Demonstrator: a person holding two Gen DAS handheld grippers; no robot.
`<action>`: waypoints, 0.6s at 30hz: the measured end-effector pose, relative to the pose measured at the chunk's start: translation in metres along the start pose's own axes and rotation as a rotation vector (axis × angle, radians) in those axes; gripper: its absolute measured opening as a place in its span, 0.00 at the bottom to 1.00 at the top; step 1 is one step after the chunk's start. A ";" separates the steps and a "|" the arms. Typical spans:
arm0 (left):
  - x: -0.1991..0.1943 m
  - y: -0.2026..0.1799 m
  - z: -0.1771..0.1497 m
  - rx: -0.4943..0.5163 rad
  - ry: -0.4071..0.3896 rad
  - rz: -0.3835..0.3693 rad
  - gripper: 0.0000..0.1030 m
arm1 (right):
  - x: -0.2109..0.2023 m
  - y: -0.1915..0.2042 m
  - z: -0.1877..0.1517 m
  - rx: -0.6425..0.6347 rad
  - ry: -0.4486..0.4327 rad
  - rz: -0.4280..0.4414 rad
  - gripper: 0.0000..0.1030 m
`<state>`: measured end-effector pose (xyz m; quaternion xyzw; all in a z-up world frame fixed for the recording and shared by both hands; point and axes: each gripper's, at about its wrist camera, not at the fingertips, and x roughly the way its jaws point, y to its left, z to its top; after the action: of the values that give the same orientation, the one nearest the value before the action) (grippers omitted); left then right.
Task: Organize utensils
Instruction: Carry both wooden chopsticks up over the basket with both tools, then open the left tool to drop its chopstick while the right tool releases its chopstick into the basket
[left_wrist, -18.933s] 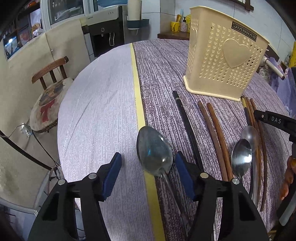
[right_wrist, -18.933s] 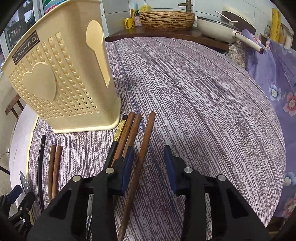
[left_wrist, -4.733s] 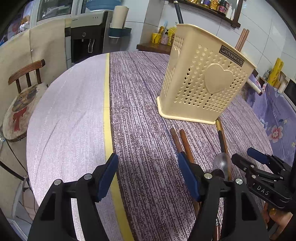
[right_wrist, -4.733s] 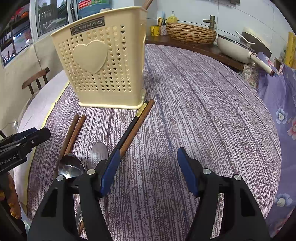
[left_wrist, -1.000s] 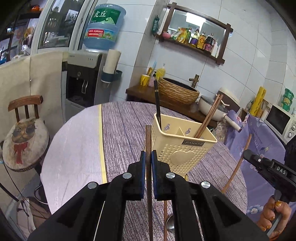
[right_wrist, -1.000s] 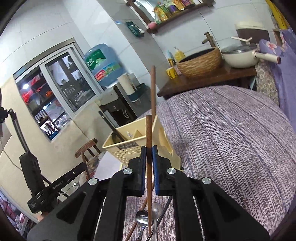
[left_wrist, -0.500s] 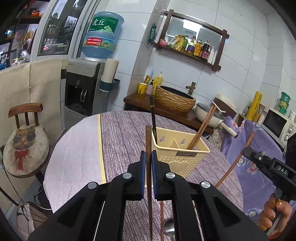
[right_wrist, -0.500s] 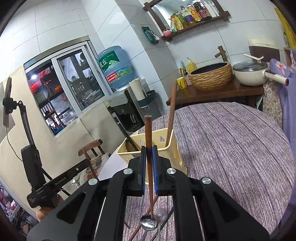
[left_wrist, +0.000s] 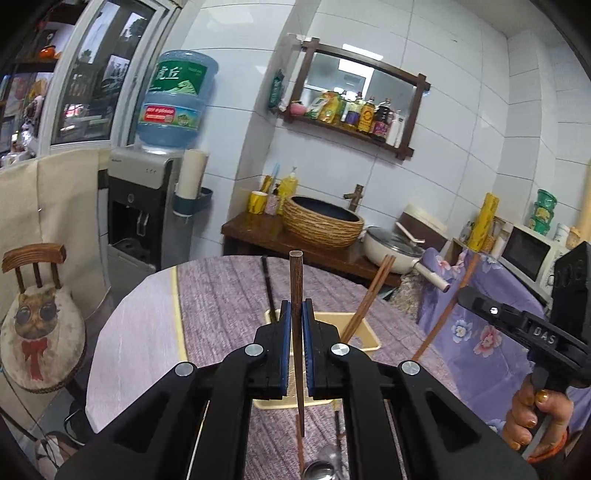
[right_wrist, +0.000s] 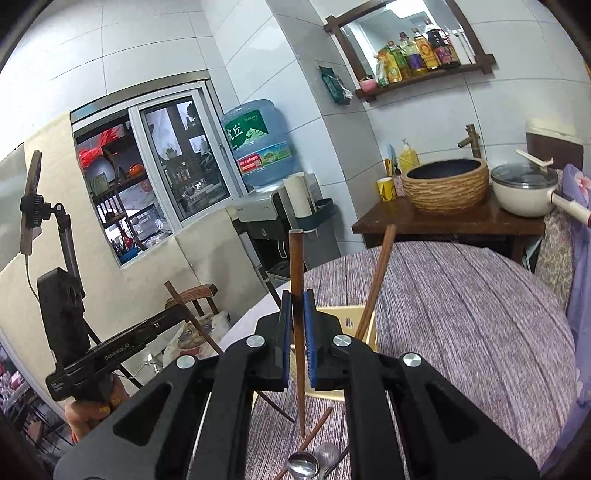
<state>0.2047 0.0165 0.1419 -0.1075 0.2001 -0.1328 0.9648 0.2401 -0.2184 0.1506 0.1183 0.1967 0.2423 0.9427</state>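
Left hand-held gripper (left_wrist: 294, 332): my own, lower centre of the left view, blue pads pressed on a brown wooden chopstick (left_wrist: 296, 295) held upright, its blunt end above the pads and its thin end hanging below them.

Right hand-held gripper (right_wrist: 296, 332): also mine, lower centre of the right view, pinching a second brown chopstick (right_wrist: 296, 280) the same way, upright.

Utensil basket (left_wrist: 364, 334): cream plastic, centre of the left view, standing on the table (left_wrist: 221, 288) behind my left gripper. Inside it, a pair of brown chopsticks (left_wrist: 369, 295) leans to the upper right and a black chopstick (left_wrist: 269, 284) stands nearly upright at its left side.

Loose items on the table, bottom centre of the right view: two metal spoons (right_wrist: 310, 463) lying side by side, and a brown chopstick (right_wrist: 317, 424) lying slantwise just above them.

Table covering: purple streaked cloth with a yellow stripe (left_wrist: 179, 317) at centre left.
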 end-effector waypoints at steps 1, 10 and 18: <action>-0.002 -0.001 0.007 0.000 -0.004 -0.014 0.07 | -0.001 0.001 0.006 -0.004 -0.004 0.002 0.08; -0.013 -0.018 0.082 -0.001 -0.117 -0.044 0.07 | -0.008 0.020 0.071 -0.074 -0.115 -0.022 0.08; 0.028 -0.033 0.082 0.041 -0.145 0.061 0.07 | 0.026 0.014 0.070 -0.130 -0.169 -0.135 0.08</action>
<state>0.2565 -0.0105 0.2136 -0.0910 0.1300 -0.0994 0.9823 0.2852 -0.2024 0.2099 0.0633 0.1077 0.1797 0.9758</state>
